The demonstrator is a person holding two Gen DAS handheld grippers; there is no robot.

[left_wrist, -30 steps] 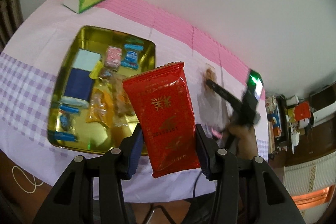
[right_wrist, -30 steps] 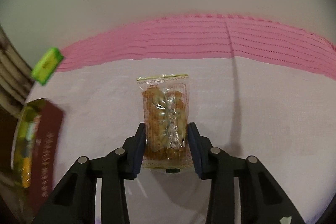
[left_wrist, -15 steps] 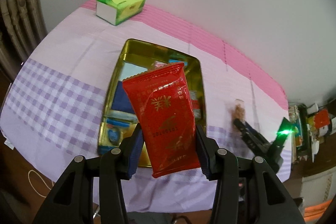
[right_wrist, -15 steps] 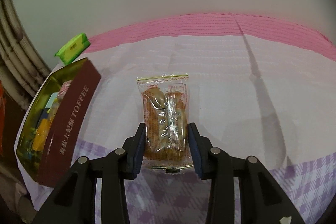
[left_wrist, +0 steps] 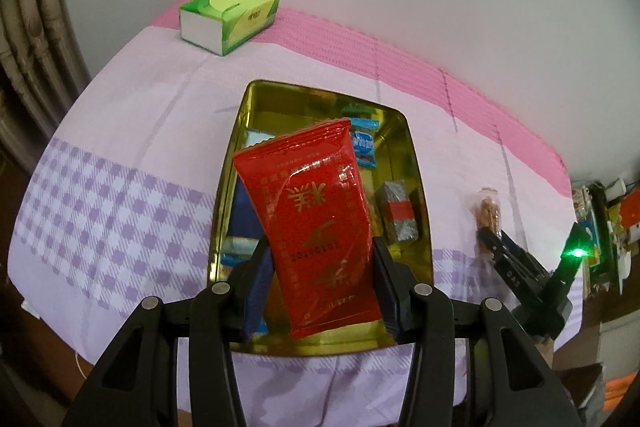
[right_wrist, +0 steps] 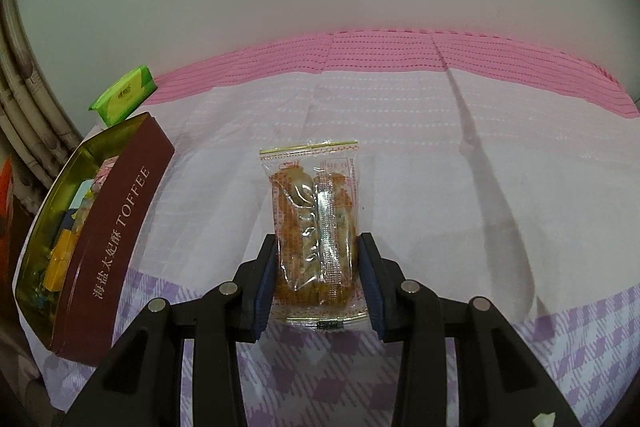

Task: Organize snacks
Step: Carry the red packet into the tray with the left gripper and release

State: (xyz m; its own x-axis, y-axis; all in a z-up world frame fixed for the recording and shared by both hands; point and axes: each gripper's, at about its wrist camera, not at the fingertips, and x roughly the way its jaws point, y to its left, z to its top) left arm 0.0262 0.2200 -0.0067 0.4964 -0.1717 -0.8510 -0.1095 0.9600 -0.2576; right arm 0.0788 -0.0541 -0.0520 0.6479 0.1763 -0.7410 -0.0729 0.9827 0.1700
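1. Fingers of the left gripper (left_wrist: 320, 279) are clamping a red snack packet (left_wrist: 312, 223), which is now hanging directly over the gold tin (left_wrist: 416, 163) instead of beside it.
2. That tin is already holding several wrapped snacks, so a release looks close.
3. Fingers of the right gripper (right_wrist: 318, 283) are pinching a clear snack pouch (right_wrist: 314, 211), now waiting just right of the tin above the tablecloth (right_wrist: 440, 155).

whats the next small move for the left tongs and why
Probably lower the left tongs a little and release: they grip the red packet directly above the gold tin, where other snacks already lie.
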